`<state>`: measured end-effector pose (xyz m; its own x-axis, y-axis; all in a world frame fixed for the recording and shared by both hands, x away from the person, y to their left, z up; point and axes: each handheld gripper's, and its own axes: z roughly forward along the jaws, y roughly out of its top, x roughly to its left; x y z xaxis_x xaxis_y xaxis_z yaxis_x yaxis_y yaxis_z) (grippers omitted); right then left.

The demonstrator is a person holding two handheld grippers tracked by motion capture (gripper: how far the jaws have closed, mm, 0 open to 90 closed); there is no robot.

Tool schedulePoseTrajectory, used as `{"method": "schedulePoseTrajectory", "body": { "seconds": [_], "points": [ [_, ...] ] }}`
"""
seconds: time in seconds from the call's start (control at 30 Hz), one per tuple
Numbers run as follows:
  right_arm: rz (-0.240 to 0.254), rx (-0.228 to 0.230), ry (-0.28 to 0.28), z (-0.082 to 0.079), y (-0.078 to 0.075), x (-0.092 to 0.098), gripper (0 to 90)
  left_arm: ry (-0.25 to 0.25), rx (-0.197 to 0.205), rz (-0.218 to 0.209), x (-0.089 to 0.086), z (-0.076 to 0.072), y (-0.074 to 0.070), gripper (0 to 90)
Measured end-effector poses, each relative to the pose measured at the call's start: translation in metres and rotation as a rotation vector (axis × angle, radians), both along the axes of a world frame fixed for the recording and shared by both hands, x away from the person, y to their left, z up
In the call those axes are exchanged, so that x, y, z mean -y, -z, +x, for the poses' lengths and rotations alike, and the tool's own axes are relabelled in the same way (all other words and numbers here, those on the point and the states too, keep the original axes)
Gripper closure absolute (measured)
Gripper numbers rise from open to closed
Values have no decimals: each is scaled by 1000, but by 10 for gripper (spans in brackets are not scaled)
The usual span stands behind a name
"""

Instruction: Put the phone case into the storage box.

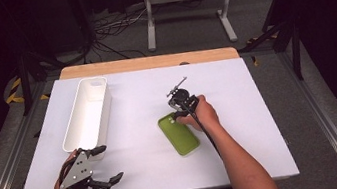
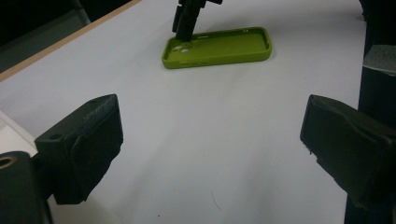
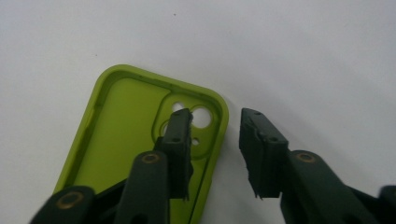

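white bin [image 1: 86,113], white table [image 1: 141,164], grey floor [image 1: 186,26]

green phone case [image 1: 179,134], right gripper [image 1: 177,107] at its top end, white bin [image 1: 87,112]

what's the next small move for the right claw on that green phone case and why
Probably close the right claw the rest of the way on the green phone case. One jaw is already inside the case by the camera cutouts, the other is outside its side wall, so the wall sits between them with a gap still showing beside the outer jaw. The case lies flat on the white table, open side up.
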<state>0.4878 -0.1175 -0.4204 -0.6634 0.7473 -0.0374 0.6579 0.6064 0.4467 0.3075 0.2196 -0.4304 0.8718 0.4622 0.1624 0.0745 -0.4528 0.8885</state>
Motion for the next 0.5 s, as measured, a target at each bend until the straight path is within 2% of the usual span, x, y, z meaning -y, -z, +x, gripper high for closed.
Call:
{"method": "schedulePoseTrajectory", "body": {
  "seconds": [0.07, 0.23, 0.4, 0.5],
  "points": [
    [-8, 14, 7, 1, 0, -1, 732, 1, 6, 8, 1, 0, 0, 68],
    [-32, -4, 5, 4, 3, -3, 753, 6, 4, 12, 1, -1, 0, 69],
    [-19, -13, 10, 6, 4, -2, 833, 5, 4, 15, 1, 0, 0, 69],
    [-23, -1, 32, 6, 5, -3, 855, 7, 0, 18, 2, 0, 0, 69]
  ]
}}
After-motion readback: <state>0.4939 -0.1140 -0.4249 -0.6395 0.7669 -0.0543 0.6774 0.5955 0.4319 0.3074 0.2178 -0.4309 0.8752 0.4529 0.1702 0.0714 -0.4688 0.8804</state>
